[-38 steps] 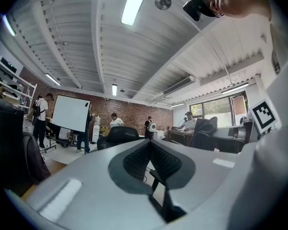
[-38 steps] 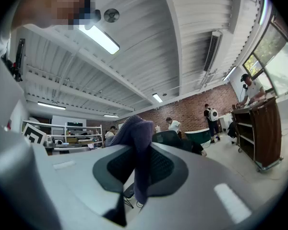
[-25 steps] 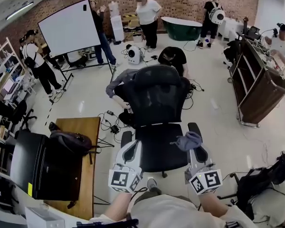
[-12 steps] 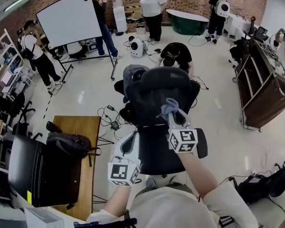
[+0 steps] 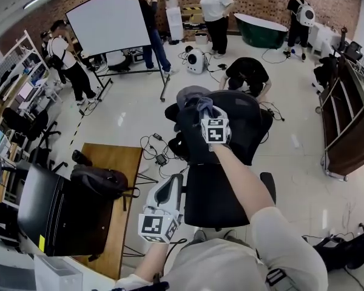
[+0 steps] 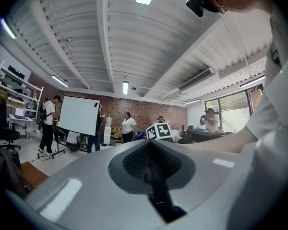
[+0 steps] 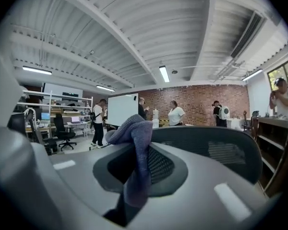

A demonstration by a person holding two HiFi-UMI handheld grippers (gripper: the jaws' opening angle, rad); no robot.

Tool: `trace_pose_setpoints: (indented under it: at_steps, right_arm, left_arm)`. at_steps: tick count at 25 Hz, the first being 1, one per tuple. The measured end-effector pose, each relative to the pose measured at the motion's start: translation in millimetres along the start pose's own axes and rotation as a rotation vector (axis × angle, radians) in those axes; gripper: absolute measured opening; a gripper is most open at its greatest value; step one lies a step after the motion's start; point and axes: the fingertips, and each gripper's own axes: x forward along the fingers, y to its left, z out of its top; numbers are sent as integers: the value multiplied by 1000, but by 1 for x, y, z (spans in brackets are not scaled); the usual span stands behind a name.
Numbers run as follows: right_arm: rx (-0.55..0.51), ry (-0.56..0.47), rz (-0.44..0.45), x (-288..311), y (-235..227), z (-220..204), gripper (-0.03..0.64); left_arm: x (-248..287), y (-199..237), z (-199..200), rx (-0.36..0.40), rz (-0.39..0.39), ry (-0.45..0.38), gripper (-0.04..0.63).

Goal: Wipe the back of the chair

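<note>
Jaws of right gripper (image 5: 201, 110) clamp a blue-grey cloth (image 5: 205, 104) | raised in the last second from low down to the top of the chair back (image 5: 246, 126) — wiping looks ready to start | left gripper (image 5: 175, 182) closed, empty, beside the seat (image 5: 218, 202)

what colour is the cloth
The cloth is bluish grey, seen best in the right gripper view.
</note>
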Motion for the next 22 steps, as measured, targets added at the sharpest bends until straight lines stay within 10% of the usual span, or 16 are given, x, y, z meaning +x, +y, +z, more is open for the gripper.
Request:
trace_pose_setpoints:
  at_steps: [12,22]
  right_arm:
    - [21,17,-300,-75,-151,-11,53]
    - [-39,-25,46,-51,46,-34,52]
  left_arm:
    - [13,38,-14,-66,-92,-21,52]
    - [30,5,-9,-43,-118,-6,52]
